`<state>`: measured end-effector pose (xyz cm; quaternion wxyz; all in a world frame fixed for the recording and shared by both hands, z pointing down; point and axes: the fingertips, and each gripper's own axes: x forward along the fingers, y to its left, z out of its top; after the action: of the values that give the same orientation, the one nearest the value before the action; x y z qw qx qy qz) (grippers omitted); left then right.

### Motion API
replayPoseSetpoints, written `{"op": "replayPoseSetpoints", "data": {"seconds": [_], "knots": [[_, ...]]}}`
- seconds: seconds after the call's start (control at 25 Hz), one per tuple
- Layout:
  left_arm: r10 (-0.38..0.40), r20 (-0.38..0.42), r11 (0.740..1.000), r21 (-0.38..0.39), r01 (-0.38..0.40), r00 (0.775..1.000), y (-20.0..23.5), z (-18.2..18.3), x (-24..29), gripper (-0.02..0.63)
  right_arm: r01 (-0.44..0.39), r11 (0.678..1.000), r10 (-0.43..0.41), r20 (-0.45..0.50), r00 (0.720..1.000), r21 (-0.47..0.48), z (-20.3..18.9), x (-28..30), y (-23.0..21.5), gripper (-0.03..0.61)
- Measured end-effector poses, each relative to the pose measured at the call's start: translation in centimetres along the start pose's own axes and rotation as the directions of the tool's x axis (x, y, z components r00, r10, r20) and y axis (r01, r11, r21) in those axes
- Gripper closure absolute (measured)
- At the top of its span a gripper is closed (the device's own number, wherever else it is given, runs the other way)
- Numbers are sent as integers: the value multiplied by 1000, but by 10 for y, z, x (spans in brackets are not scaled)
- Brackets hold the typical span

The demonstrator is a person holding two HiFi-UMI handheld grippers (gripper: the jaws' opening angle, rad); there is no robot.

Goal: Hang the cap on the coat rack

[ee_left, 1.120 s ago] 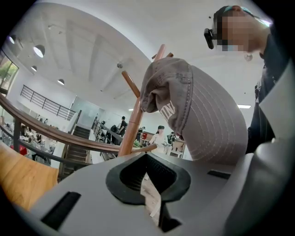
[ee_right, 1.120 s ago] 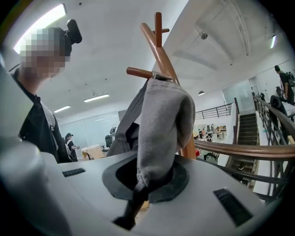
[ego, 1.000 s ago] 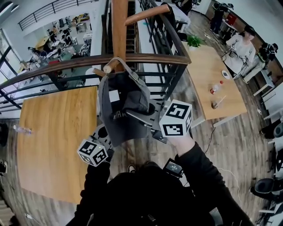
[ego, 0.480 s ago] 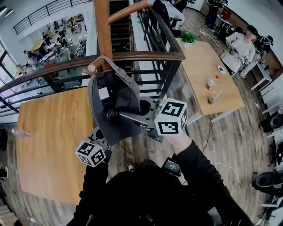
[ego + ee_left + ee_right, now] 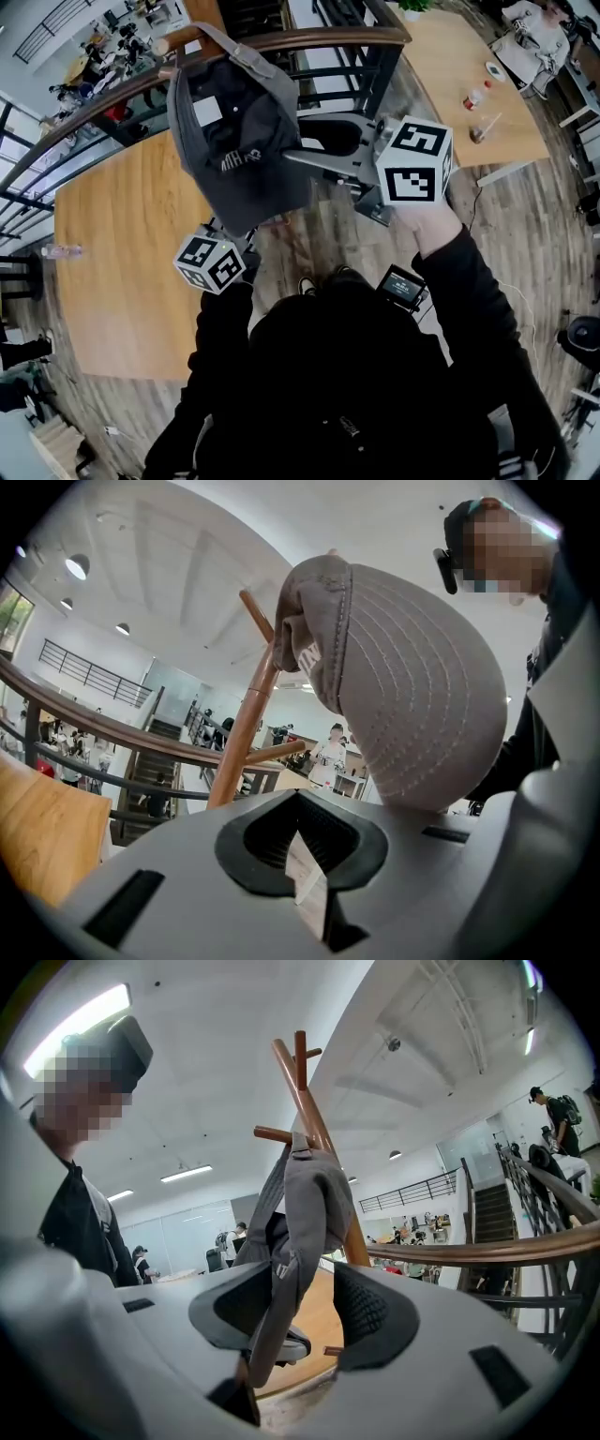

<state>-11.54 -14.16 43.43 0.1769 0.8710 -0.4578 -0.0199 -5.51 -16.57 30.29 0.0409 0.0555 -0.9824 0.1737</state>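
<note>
Verify cap seated by its strap on coat rack peg, hanging between right gripper jaws, just opened and apparently off the fabric. Note left gripper clenched, empty, beneath crown. Release step: withdraw both without snagging.

Cap matt stitched cloth; coat rack smooth varnished wood.

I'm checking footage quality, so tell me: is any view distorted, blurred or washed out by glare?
Head view: strong fisheye, the handrail bows into an arc. Left gripper view: dark rounded corners, cap pale against a bright ceiling. Right gripper view: ceiling light blown out, coat rack crisp.
</note>
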Motion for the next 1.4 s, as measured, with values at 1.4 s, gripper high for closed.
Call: {"op": "replayPoseSetpoints", "data": {"seconds": [1.4], "knots": [[-121, -168, 992, -37, 117, 978, -30, -69, 37, 609, 224, 966, -225, -12, 974, 126, -69, -77, -43, 319]]}}
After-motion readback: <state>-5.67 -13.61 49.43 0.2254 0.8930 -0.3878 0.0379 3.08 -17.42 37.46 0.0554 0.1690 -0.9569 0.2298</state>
